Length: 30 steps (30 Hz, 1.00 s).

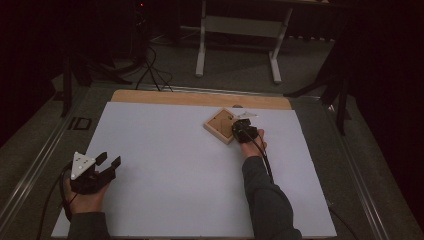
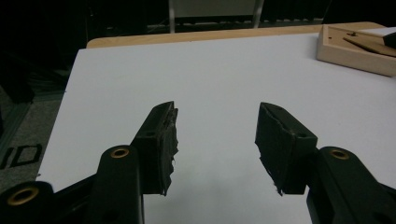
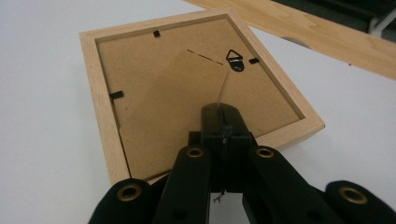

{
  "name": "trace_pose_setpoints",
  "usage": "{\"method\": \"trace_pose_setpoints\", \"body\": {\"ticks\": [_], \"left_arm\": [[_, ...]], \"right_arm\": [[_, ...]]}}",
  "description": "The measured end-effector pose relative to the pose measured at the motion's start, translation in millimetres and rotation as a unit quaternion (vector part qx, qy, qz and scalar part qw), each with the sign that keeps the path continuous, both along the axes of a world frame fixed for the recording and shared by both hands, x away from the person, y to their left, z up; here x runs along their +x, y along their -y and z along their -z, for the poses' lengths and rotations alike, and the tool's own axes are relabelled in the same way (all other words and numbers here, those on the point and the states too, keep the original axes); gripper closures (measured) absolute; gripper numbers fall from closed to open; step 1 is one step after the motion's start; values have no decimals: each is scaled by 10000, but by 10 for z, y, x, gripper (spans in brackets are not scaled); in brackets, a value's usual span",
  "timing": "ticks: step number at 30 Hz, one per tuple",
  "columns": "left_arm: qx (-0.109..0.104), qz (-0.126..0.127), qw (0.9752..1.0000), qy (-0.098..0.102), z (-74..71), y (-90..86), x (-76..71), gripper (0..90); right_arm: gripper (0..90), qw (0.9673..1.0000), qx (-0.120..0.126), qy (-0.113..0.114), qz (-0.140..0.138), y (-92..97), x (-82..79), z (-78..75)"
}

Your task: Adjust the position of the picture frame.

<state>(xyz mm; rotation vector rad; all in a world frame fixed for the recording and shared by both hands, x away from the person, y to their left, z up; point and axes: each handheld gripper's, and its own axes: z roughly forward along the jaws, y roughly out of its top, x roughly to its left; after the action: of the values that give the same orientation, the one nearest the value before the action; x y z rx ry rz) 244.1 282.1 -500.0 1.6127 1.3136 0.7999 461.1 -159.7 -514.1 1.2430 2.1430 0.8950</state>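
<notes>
A wooden picture frame (image 3: 196,93) lies face down on the white board (image 1: 175,165), toward the far right, close to the bare strip of the wooden table edge (image 1: 200,98). Its fibreboard back is up, with small black tabs round the rim and a little triangular hanger (image 3: 235,59) near the far side. The right gripper (image 3: 223,116) is down over the frame's near edge, jaws pressed together on the thin edge of the stand flap (image 3: 187,98) — that easel leg cut into the backing. Whether the pads really have the flap or only sit against it I can't quite tell; it looks like a pinch on its edge.

The left gripper (image 2: 215,135) rests well apart at the near left of the board, jaws spread wide with nothing between them, so nothing steadies the frame.

That's the worry from where I stand. If the right hand lifts or pulls on that flap, I'd expect the whole light frame to tip or skate across the smooth board rather than the flap swinging open. The flap is thin stuff too — a sideways twist could crease it or tear it at the hinge, and a shallow grip on so fine an edge could simply slip off
</notes>
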Motion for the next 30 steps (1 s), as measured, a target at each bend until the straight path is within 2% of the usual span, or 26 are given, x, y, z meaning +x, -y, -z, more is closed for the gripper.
{"method": "trace_pose_setpoints", "body": {"ticks": [3, 8, 17, 24, 30], "left_arm": [[-1, -21, 10000, 0, 0, -4, -3, 477], [5, -38, 10000, 12, -1, -12, -14, 476], [2, -46, 10000, 61, -17, -19, -19, 476], [18, -58, 9999, 85, -26, -22, -21, 476], [41, -39, 9999, 90, -29, -8, -14, 476]], "right_arm": [[899, 10000, 19, -93, -1, 5, 16, -14], [900, 9998, -110, -146, 7, -24, 4, -33], [900, 9992, -306, -209, -140, -87, -101, -56], [900, 9993, -95, -302, -178, -115, -202, -56], [900, 9984, 207, -444, -270, -129, -284, -53]]}}
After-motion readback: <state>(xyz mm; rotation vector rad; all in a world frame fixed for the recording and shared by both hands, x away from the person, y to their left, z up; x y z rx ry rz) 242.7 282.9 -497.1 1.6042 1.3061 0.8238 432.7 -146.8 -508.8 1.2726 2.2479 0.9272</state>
